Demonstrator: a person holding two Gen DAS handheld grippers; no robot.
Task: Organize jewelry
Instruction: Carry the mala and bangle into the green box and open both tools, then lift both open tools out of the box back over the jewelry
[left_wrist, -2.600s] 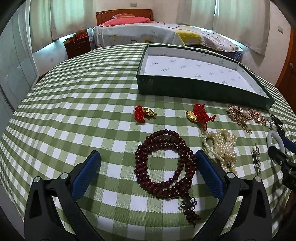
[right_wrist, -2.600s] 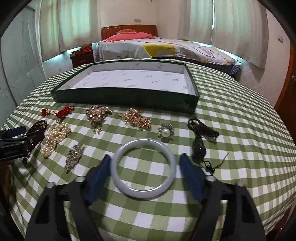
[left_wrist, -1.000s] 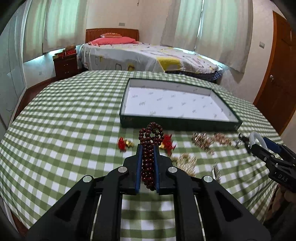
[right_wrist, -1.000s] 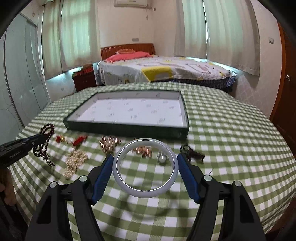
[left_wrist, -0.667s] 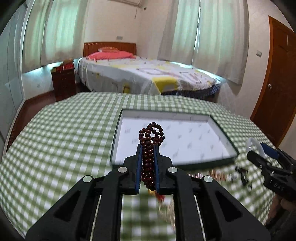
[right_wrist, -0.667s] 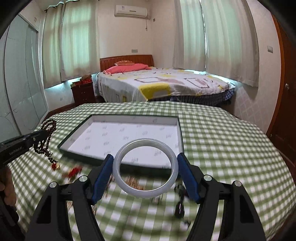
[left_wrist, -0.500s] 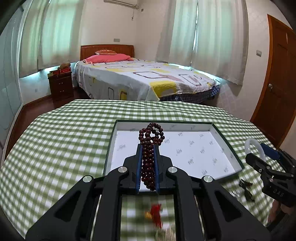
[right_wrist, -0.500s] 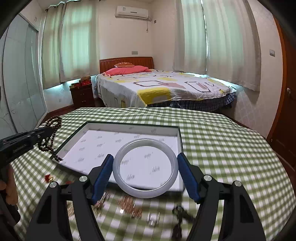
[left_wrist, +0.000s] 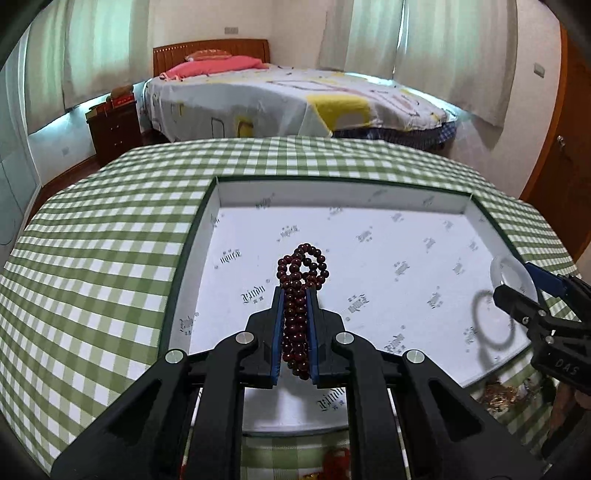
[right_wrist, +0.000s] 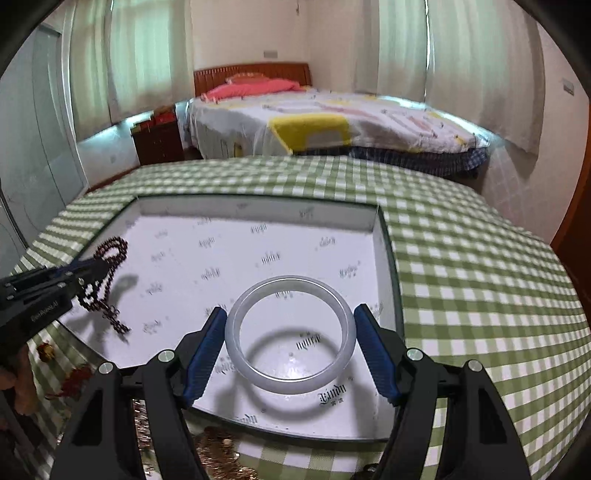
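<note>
Green and white squares cover one big table cloth (left_wrist: 110, 258). On it sits one wide, flat box (left_wrist: 212, 206) with dark green sides and a white floor with little black words printed on it. Nothing lies on the floor of the box.

Two grippers are held up over the box. One is the right gripper (right_wrist: 291, 343). Its two blue pads press on the sides of one pale, milky bangle (right_wrist: 290, 384), so the bangle hangs in the air over the near right part of the box, with its round shadow on the white floor below. The other is the left gripper (left_wrist: 295, 325). Its pads are squeezed close together on one string of dark red beads (left_wrist: 299, 288). A loop of beads sticks out past the tips, over the left middle of the box.

Some small gold pieces (right_wrist: 218, 458) and red pieces (right_wrist: 75, 376) lie on the cloth just in front of the box. They are too blurry to count.
</note>
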